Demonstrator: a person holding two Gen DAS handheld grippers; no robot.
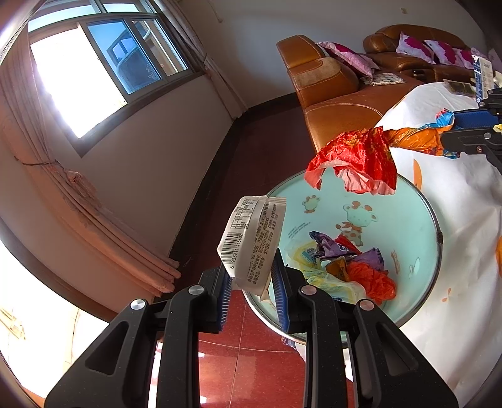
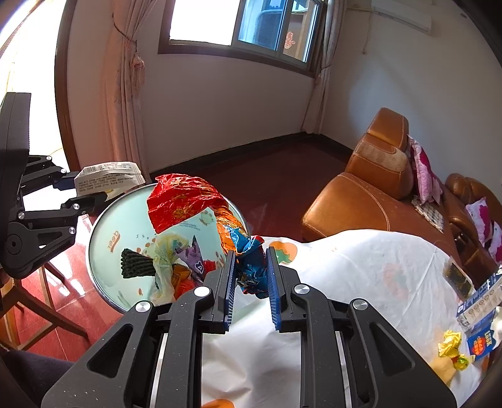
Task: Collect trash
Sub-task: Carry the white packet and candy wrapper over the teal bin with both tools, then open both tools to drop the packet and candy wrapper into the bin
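sunlit living room, and over the round basin [image 2: 103, 238] already holding a heap of wrappers, the left gripper [image 1: 251, 279] pinches a white packet [image 1: 251, 238] and the right gripper [image 2: 251, 273] a red-orange bag [image 2: 185, 201], while yellow scraps [image 2: 450, 343] wait at the table's [image 2: 360, 273] right edge.

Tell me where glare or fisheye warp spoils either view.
Left wrist view: window blown white, walls bowed, the wrapper barcode stays legible. Right wrist view: window and left doorway blown out, frame corners dark, basin evenly lit.

Two tools [image 1: 251, 279] [image 2: 251, 276], two held wrappers [image 1: 251, 241] [image 2: 251, 263], one basin [image 1: 417, 219].
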